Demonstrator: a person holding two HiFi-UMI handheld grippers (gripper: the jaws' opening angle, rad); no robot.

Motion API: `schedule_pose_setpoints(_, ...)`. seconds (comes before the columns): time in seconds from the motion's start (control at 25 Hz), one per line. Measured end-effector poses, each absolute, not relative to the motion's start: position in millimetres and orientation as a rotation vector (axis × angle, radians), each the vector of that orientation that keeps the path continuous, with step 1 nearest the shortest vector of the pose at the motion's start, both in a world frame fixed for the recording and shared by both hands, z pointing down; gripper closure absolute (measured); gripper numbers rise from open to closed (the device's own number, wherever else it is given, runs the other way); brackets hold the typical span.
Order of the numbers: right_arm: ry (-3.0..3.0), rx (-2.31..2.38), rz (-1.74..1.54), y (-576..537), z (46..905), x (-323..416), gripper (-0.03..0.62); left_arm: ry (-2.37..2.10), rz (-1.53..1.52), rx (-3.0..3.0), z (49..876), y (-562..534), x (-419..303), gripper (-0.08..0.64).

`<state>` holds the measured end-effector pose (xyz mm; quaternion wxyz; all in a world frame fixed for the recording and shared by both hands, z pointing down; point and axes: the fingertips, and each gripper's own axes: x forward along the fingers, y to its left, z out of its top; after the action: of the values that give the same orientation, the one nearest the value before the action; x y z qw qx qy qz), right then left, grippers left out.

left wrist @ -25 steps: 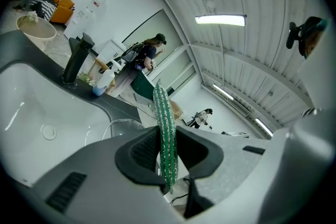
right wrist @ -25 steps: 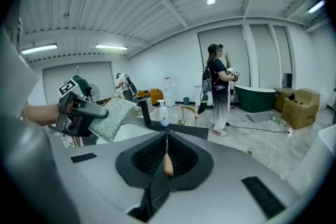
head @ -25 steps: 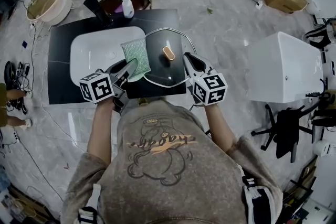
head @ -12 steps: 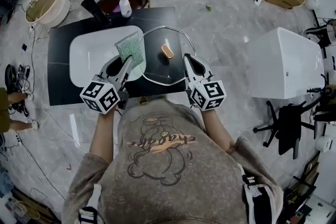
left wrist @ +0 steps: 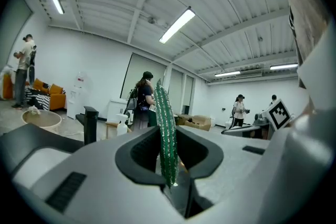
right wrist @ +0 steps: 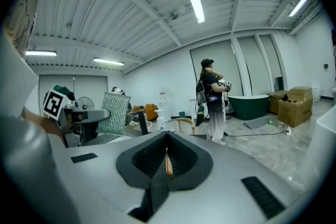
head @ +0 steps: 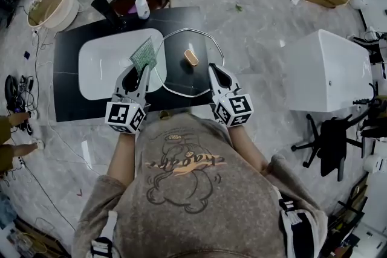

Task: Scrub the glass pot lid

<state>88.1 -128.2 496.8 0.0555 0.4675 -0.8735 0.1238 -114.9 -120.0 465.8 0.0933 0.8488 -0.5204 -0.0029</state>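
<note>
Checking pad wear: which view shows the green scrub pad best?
Right gripper view: the green scrub pad faces it broadside, most of its face visible. Left gripper view shows it edge-on, clamped in the left gripper; head view shows it small, tilted above the sink.

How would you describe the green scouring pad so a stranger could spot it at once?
Find the black countertop with the white sink basin set into it. Between the basin and the glass pot lid, the left gripper pinches a green scouring pad that stands on edge. Its glittering green weave sets it apart from the smooth white basin and the clear lid.
</note>
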Motion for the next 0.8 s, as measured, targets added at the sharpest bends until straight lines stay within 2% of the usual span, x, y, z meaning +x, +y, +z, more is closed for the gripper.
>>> schedule_pose_setpoints(0.8,-2.669,1.446,0.367,-129.1,497.3,88.2,0.566,-1.565,-0.003,2.466,472.6,-115.3,-113.9,0.476)
